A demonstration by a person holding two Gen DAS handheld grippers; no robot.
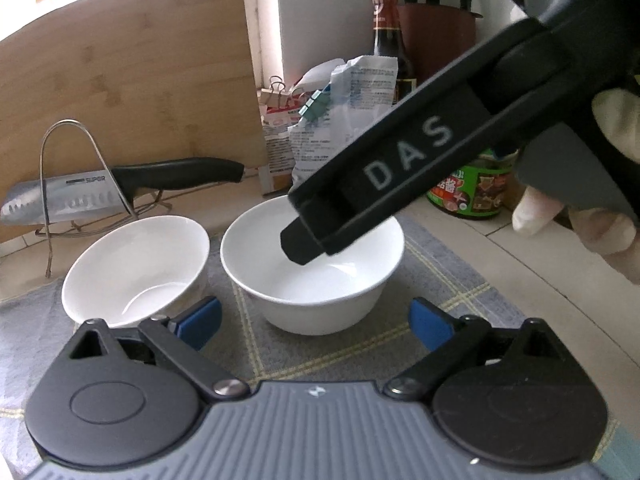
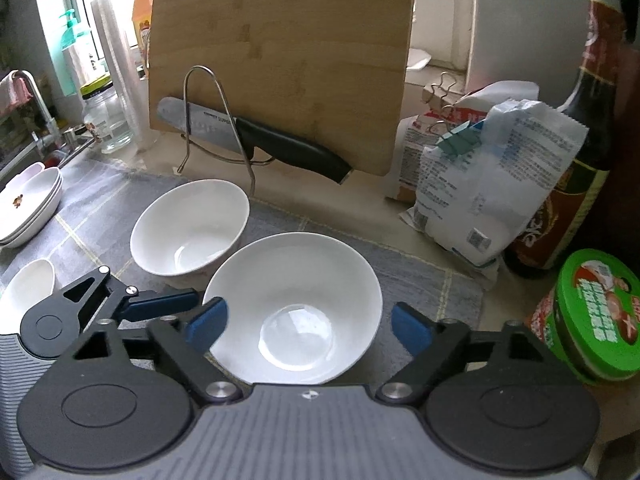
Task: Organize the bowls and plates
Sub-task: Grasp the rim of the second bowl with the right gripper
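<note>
Two white bowls stand on a grey mat. In the left wrist view the nearer bowl point(image 1: 316, 272) sits between my open left gripper's point(image 1: 314, 318) blue pads, with the second bowl point(image 1: 136, 268) to its left. The right gripper's black body point(image 1: 400, 168) hangs over the nearer bowl. In the right wrist view my right gripper point(image 2: 308, 324) is open above and around the nearer bowl point(image 2: 296, 304). The second bowl point(image 2: 190, 226) is behind it to the left. The left gripper point(image 2: 120, 304) is at the lower left. Stacked white plates point(image 2: 30, 204) lie at far left.
A cutting board point(image 2: 280, 60) leans at the back with a knife point(image 2: 256, 136) in a wire rack. Clipped bags point(image 2: 492, 176), a dark sauce bottle point(image 2: 580, 152) and a green-lidded jar point(image 2: 592, 316) crowd the right. A small white dish point(image 2: 28, 284) and sink tap point(image 2: 36, 104) are left.
</note>
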